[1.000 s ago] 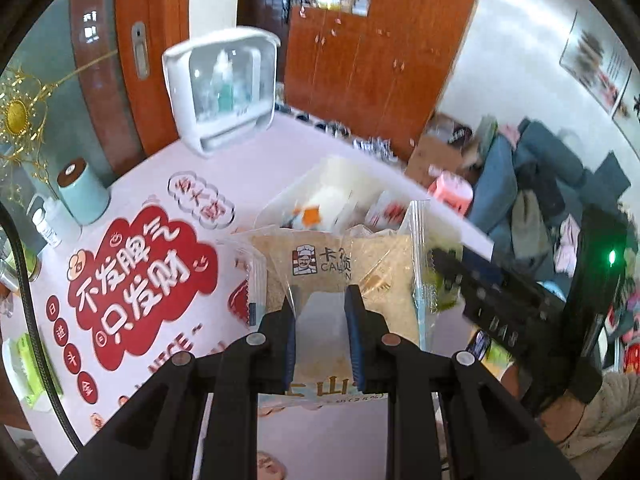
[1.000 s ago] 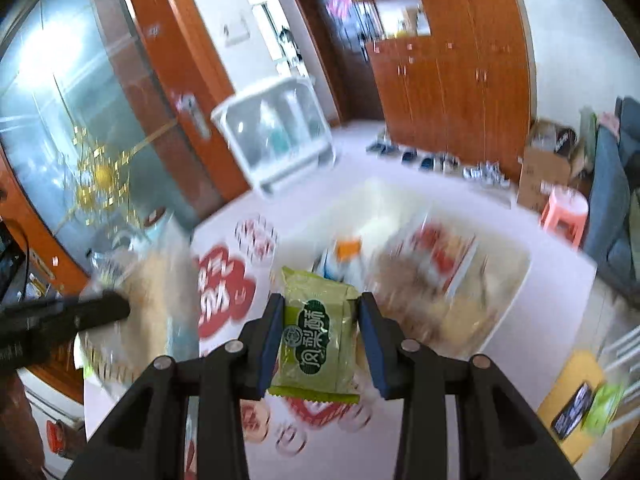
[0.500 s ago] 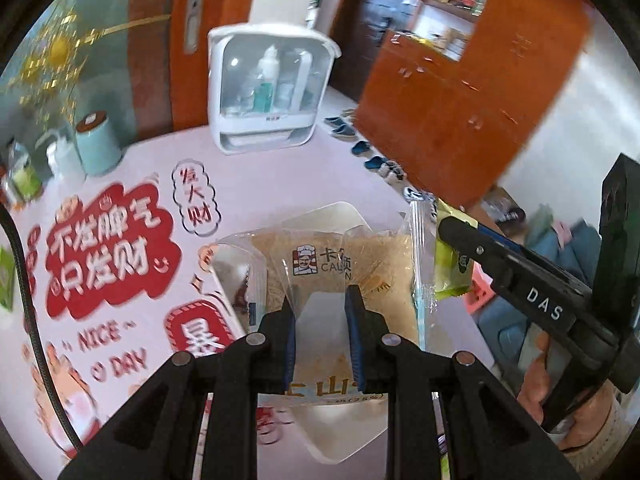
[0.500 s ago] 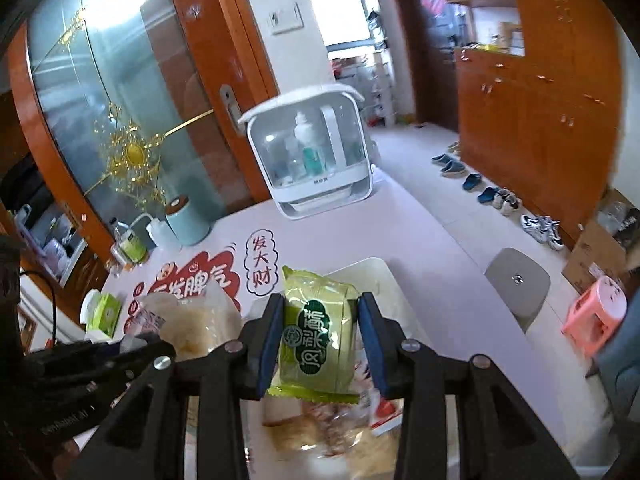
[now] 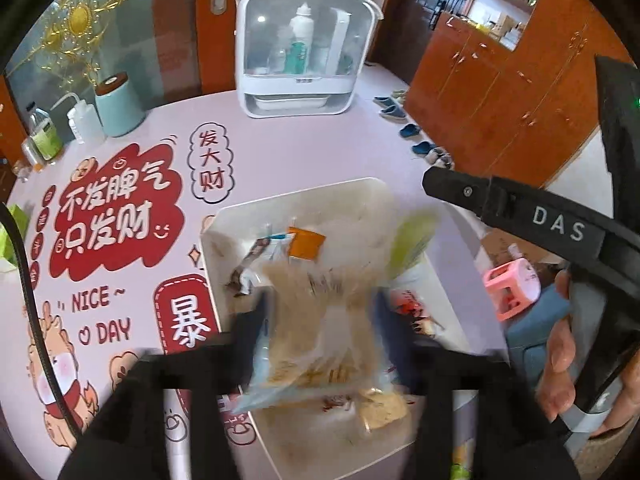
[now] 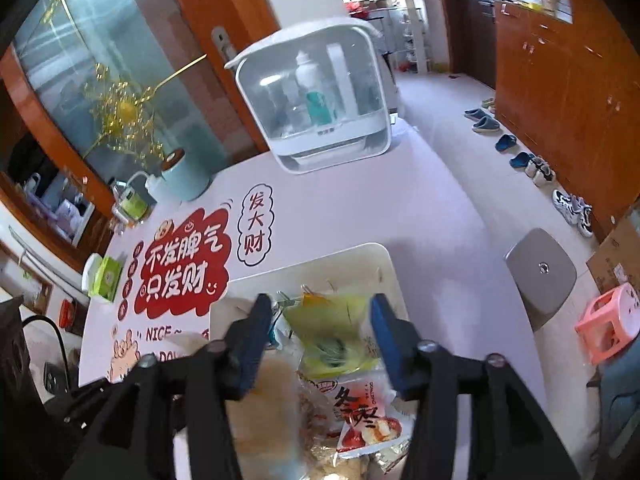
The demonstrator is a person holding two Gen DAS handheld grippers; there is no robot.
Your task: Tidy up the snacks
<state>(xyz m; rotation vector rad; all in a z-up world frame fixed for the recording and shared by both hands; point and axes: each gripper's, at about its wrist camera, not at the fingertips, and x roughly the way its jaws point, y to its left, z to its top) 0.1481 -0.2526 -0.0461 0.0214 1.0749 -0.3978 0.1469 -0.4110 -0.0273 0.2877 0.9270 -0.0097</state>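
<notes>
Over the white bin [image 5: 404, 208] on the desk [image 5: 312, 148], our left gripper [image 5: 320, 320] has just been opening, and the clear bag of tan snacks [image 5: 320, 320] blurs loose between its spread jaws. Our right gripper [image 6: 316, 328] has likewise just been opening, the green packet [image 6: 332, 336] free between its jaws above the bin. We judge both light, soft, crinkly and slippery, with crushable contents, best pinched flat at a sealed edge.

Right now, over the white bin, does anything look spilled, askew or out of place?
Nothing has spilled outside the white bin. Both tongs have just opened: the tan snack bag and the green packet show as motion-blurred streaks over the bin, tilted, apparently dropping onto the loose pile of snacks inside.
</notes>
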